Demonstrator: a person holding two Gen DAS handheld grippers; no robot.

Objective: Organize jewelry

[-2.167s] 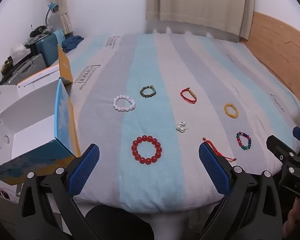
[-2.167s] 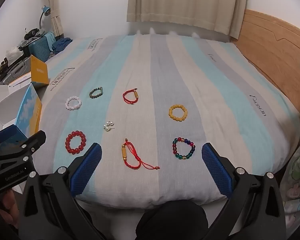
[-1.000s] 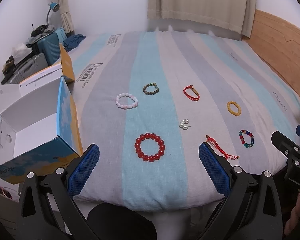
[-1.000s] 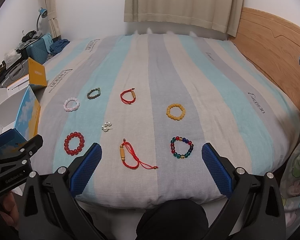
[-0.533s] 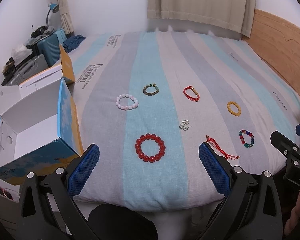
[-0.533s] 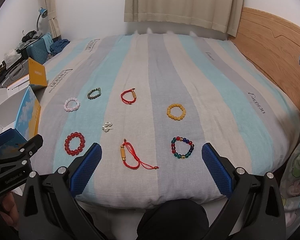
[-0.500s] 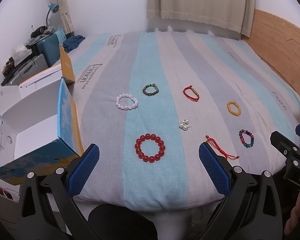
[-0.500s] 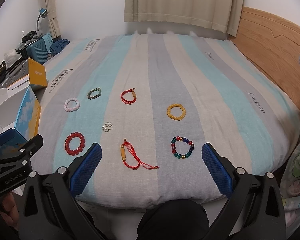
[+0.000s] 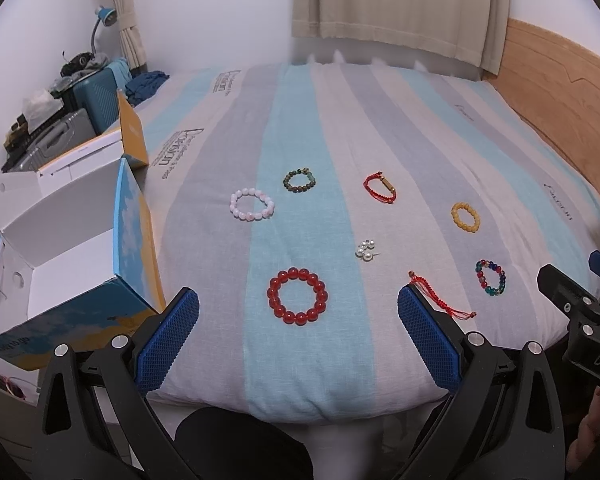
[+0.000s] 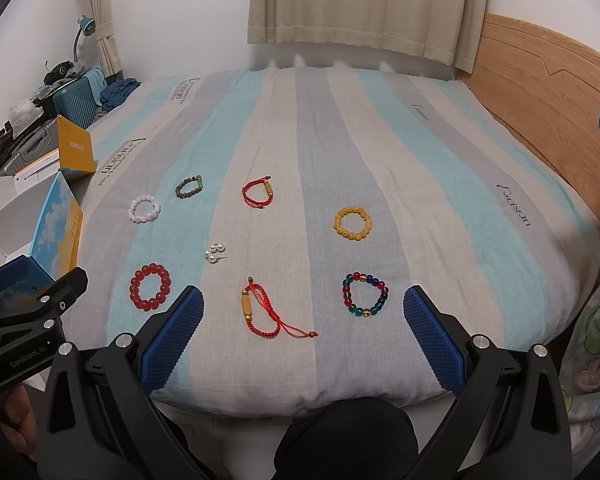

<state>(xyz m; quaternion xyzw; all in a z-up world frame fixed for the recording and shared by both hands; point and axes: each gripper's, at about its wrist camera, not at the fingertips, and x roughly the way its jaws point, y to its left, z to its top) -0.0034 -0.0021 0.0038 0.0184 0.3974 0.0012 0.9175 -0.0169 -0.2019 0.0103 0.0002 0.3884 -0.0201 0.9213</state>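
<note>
Several bracelets lie spread on the striped bed cover. A big red bead bracelet (image 9: 297,296) (image 10: 149,287) rests nearest my left gripper (image 9: 298,338), which hangs open over the bed's front edge. A red cord bracelet (image 10: 264,314) and a multicolour bead bracelet (image 10: 365,295) lie just ahead of my open right gripper (image 10: 303,336). Farther back are a pink bracelet (image 9: 252,204), a green one (image 9: 299,179), a second red cord one (image 10: 258,192), a yellow one (image 10: 353,223) and pearl earrings (image 9: 365,250). An open blue-and-white box (image 9: 76,264) stands at the left.
Suitcases (image 9: 80,96) and clutter stand at the far left beside the bed. A wooden headboard (image 10: 548,92) runs along the right side. Curtains (image 10: 364,4) hang behind the bed. A hand (image 10: 18,412) holds the left gripper's body at the lower left of the right wrist view.
Both grippers have stayed open and almost still; the views shifted only slightly. No jewelry has moved.
</note>
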